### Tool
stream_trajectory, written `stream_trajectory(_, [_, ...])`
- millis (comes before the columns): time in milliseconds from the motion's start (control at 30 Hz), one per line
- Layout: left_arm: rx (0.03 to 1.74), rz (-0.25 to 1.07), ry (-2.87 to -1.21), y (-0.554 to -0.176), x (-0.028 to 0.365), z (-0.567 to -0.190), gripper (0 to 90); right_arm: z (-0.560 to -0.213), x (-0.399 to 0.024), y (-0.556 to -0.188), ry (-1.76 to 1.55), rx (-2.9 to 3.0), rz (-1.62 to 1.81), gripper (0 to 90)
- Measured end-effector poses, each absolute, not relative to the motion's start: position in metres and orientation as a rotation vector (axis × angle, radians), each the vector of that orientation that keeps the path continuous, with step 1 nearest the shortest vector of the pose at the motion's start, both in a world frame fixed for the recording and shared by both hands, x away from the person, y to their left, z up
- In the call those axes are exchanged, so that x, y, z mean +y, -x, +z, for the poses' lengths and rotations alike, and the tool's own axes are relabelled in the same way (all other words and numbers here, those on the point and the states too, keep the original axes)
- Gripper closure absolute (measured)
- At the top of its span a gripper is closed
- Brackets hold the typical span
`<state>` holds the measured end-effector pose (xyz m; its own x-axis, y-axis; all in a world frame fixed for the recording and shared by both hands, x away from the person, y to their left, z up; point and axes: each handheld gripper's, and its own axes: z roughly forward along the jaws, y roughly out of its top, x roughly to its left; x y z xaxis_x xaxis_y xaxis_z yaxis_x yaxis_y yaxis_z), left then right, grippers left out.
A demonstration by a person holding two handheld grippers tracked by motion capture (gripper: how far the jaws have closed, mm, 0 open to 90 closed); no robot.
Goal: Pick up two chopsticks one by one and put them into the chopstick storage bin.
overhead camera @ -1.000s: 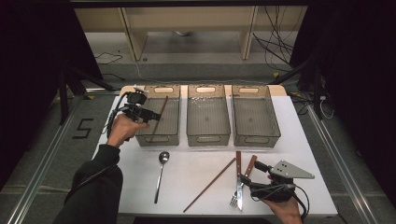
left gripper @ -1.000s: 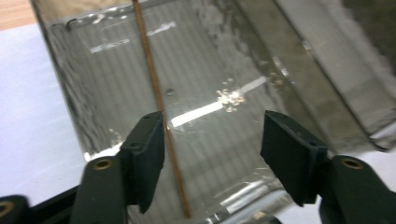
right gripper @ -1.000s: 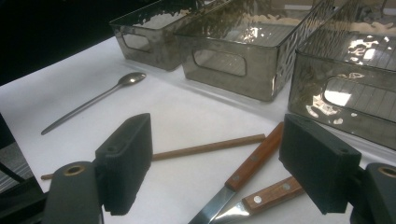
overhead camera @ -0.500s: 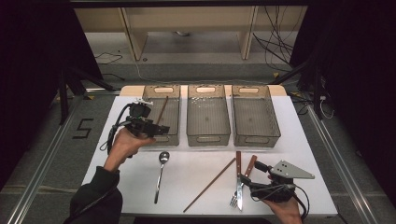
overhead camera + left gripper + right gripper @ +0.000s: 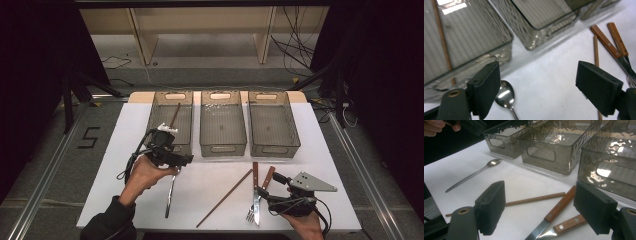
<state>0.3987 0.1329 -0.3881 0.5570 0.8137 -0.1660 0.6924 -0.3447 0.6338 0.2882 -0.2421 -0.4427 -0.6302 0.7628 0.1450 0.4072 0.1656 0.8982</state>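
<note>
My left gripper (image 5: 184, 161) hovers just in front of the left bin (image 5: 154, 116), over the bowl of a steel spoon (image 5: 169, 194). Its jaws have just been opening and stand open (image 5: 549, 90) with nothing between them; the spoon bowl (image 5: 505, 95) lies under the left jaw. A brown chopstick (image 5: 174, 115) lies inside that bin. My right gripper (image 5: 269, 191) rests open near the front right edge. Its jaws (image 5: 541, 207) straddle the wooden handles of a knife (image 5: 560, 203) and a fork (image 5: 571, 222) without pressing on them. A second chopstick (image 5: 225, 197) lies slanted on the table.
Three clear grey bins stand in a row at the back of the white table (image 5: 125, 150); the middle bin (image 5: 223, 148) and the right bin (image 5: 275, 148) hold nothing. A cable trails from each gripper. Dark floor and rails flank the table.
My left hand has drawn back from over the left bin toward the near side and now sits above the spoon. Its jaws have spread wider. The right hand has kept still.
</note>
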Motion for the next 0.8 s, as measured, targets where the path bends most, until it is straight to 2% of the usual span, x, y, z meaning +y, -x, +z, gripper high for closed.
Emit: stream_trajectory(800, [1.152,0.140,-2.263,-0.364,0.083,-0.429,19.8,-0.442,-0.243,-0.288,-1.118,2.108,1.451,26.2])
